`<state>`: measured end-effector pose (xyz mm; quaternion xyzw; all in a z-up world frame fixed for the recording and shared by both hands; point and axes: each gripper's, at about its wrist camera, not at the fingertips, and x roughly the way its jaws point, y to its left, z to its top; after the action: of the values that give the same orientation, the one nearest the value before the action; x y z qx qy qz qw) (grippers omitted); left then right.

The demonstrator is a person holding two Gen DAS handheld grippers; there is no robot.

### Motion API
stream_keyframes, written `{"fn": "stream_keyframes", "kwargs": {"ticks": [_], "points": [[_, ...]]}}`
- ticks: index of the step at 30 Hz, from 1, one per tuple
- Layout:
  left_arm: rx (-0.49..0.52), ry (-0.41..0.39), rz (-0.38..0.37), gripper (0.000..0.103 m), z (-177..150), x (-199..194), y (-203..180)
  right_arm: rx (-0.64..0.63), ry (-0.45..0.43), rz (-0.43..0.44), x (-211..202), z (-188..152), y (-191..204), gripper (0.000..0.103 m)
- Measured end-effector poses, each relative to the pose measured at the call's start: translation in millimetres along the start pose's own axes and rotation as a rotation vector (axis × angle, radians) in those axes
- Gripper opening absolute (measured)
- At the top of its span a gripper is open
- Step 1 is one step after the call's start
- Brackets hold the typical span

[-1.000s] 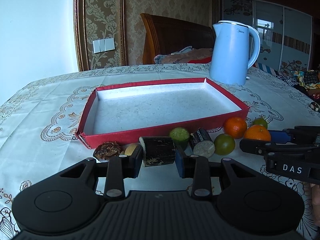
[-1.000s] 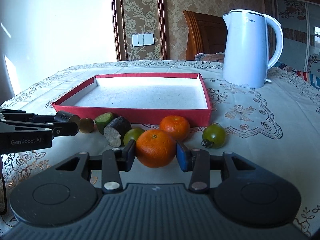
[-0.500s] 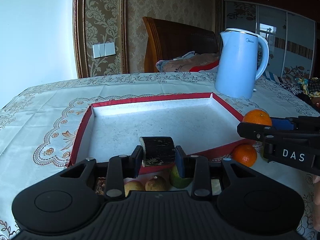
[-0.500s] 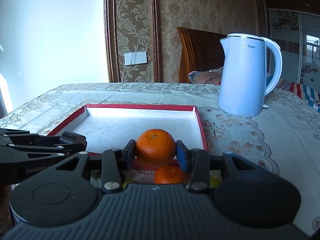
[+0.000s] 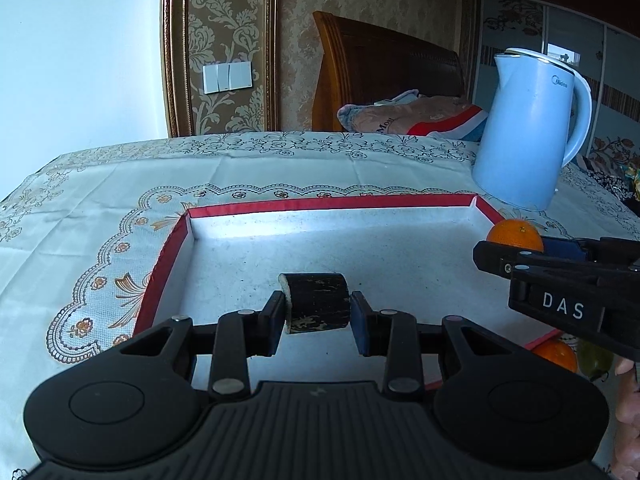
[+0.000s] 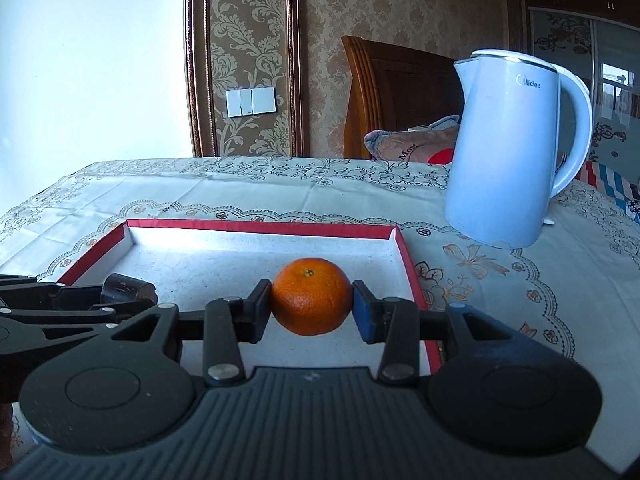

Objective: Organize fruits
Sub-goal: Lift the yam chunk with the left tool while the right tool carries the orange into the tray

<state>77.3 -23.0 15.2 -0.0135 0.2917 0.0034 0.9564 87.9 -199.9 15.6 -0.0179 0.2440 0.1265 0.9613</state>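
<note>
My left gripper (image 5: 316, 312) is shut on a dark-skinned cut piece (image 5: 316, 302) with a pale cut end, held above the near part of the red-rimmed white tray (image 5: 248, 204). My right gripper (image 6: 312, 306) is shut on an orange (image 6: 310, 296) over the tray's (image 6: 260, 226) right half. In the left wrist view the right gripper (image 5: 520, 248) comes in from the right with the orange (image 5: 514, 234). The right wrist view shows the left gripper (image 6: 120, 296) with the dark piece (image 6: 126, 286) at the left. The tray floor holds nothing.
A second orange (image 5: 558, 354) and a green fruit (image 5: 596, 358) lie on the patterned tablecloth in front of the tray's near right corner. A pale blue kettle (image 6: 508, 148) stands beyond the tray's right side. A hand (image 5: 626, 400) shows at the right edge.
Both grippers have gone forward from the row of fruit in front of the tray to above the tray, each carrying its item. The loose fruit has dropped mostly out of sight.
</note>
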Motion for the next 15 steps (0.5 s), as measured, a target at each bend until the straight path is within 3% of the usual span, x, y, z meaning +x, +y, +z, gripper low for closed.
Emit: {"fn": "stream_keyframes", "kwargs": {"ticks": [15], "points": [[-0.04,0.076,0.042,0.034,21,48,13,0.008,0.091,-0.019,62,18,1,0.04]]}}
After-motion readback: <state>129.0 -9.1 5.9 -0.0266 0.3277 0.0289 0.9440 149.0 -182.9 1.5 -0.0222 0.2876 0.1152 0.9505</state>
